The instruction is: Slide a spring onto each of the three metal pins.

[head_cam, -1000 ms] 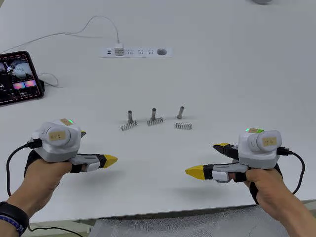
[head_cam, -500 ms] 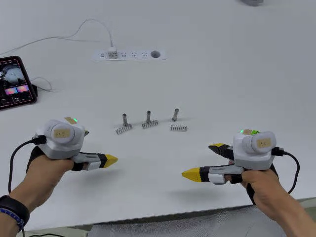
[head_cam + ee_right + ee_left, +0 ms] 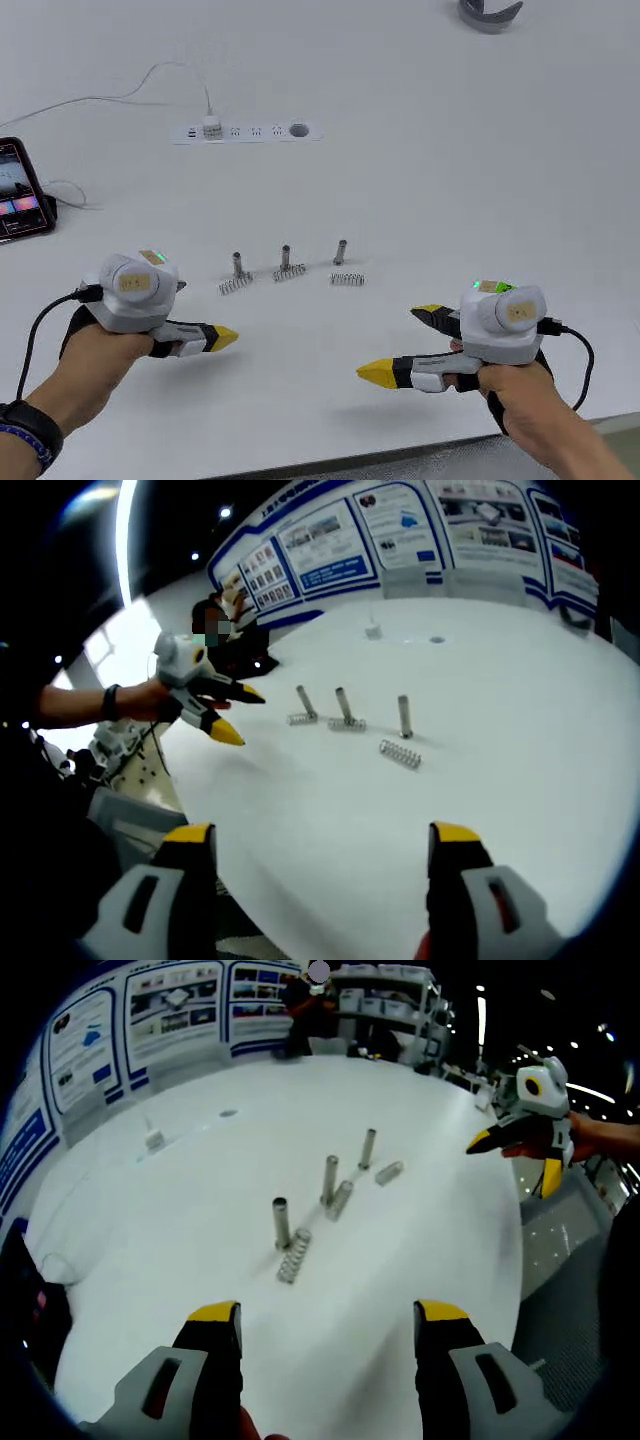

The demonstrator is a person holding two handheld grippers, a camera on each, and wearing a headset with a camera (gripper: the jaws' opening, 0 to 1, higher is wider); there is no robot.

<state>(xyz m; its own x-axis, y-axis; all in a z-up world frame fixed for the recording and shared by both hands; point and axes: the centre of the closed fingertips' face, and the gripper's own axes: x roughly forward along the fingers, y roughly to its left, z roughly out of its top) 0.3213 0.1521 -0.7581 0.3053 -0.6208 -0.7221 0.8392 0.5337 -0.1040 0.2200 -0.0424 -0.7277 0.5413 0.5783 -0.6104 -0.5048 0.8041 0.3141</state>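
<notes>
Trouble could start on the left. The left tool (image 3: 200, 312) is wide open with nothing in it, near the front edge of the tabletop (image 3: 450, 150). The left spring (image 3: 235, 285) lies flat right by the foot of the left pin (image 3: 237, 263), so close that I cannot tell if they touch. I think a tool tip that goes for this spring could bump the pin. That could knock the pin over, if it is only standing loose. The middle spring (image 3: 290, 272) lies just as close to the middle pin (image 3: 285, 256), so the same bump could happen there. The right spring (image 3: 347, 279) lies a little apart from the right pin (image 3: 340, 251), toward the front edge, so it looks easier to grab.

All three pins stand up in a row about the middle of the tabletop, and no spring is on a pin yet. The springs are small and round. Squeezed too hard, one may pop out and roll away. Held crooked, it may catch on the pin top and not slide down. The right tool (image 3: 400, 341) is open and empty too, near the front edge.
</notes>
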